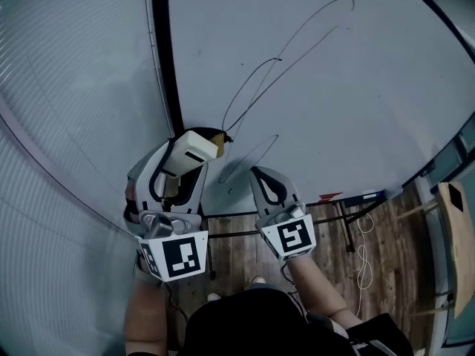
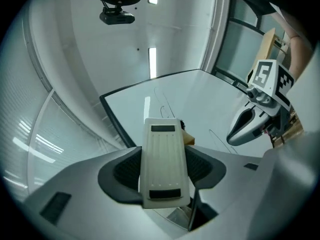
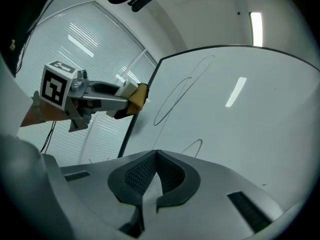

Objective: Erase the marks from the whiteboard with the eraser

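Observation:
The whiteboard (image 1: 334, 95) stands upright in front of me, with a long thin looping black line (image 1: 286, 58) and a smaller loop (image 1: 252, 154) drawn on it. My left gripper (image 1: 185, 158) is shut on a cream eraser (image 1: 194, 147) with a tan felt face, held near the board's lower left edge beside the big loop's bottom end. In the left gripper view the eraser (image 2: 162, 159) fills the space between the jaws. My right gripper (image 1: 269, 180) hovers by the small loop, shut and holding nothing; its pads (image 3: 145, 176) meet.
A black frame strip (image 1: 165, 58) bounds the whiteboard's left side, with a ribbed grey wall (image 1: 67, 110) beyond. Below lie a wooden floor (image 1: 386, 265), the board's black stand legs (image 1: 345, 221), a white cable (image 1: 364, 258) and a wooden chair (image 1: 453, 236) at right.

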Tool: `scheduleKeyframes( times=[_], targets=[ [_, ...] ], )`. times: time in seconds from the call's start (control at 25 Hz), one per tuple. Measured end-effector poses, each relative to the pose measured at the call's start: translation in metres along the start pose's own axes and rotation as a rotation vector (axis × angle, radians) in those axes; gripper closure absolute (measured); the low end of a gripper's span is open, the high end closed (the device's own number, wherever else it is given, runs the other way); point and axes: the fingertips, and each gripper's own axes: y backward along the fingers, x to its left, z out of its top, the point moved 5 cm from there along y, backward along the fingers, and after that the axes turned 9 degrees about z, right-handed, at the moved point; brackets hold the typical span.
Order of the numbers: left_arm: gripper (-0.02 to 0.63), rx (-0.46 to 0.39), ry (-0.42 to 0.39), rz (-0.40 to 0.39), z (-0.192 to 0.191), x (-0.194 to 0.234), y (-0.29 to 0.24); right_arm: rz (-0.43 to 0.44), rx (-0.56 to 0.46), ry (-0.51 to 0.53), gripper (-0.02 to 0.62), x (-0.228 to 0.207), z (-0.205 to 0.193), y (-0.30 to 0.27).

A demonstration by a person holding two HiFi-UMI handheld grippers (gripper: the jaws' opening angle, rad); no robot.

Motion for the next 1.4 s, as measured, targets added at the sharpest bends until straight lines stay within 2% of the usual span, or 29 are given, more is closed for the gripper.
scheduleKeyframes(
  times=[0.12, 0.32, 0.52, 0.68, 0.92, 1.04, 1.24, 1.4],
  targets=[
    [0.345, -0.072, -0.026, 0.005, 0.034, 0.001, -0.034, -0.046, 0.004, 0.006, 0.569, -0.027, 0.005, 0.012],
    [0.345, -0.169, -0.126, 0.013, 0.086, -0.004, -0.081, -0.108, -0.008, 0.037, 0.569, -0.061, 0.014, 0.037],
    [0.344, -0.224, -0.166, 0.002, 0.13, -0.006, -0.123, -0.168, -0.007, 0.03, 0.569, -0.084, 0.014, 0.067],
    [0.345, -0.249, -0.234, 0.027, 0.167, 0.0, -0.153, -0.208, 0.006, 0.031, 0.569, -0.097, 0.014, 0.091],
    [0.344, -0.271, -0.257, 0.043, 0.216, 0.004, -0.197, -0.267, 0.012, 0.026, 0.568, -0.114, 0.014, 0.125],
    [0.344, -0.277, -0.299, 0.061, 0.237, 0.007, -0.212, -0.29, 0.016, 0.008, 0.568, -0.12, 0.014, 0.138],
    [0.345, -0.255, -0.38, 0.098, 0.251, -0.003, -0.228, -0.304, 0.025, -0.024, 0.569, -0.13, 0.004, 0.151],
    [0.345, -0.234, -0.358, 0.099, 0.248, 0.002, -0.233, -0.295, 0.026, -0.029, 0.569, -0.133, 0.009, 0.145]
  ],
)
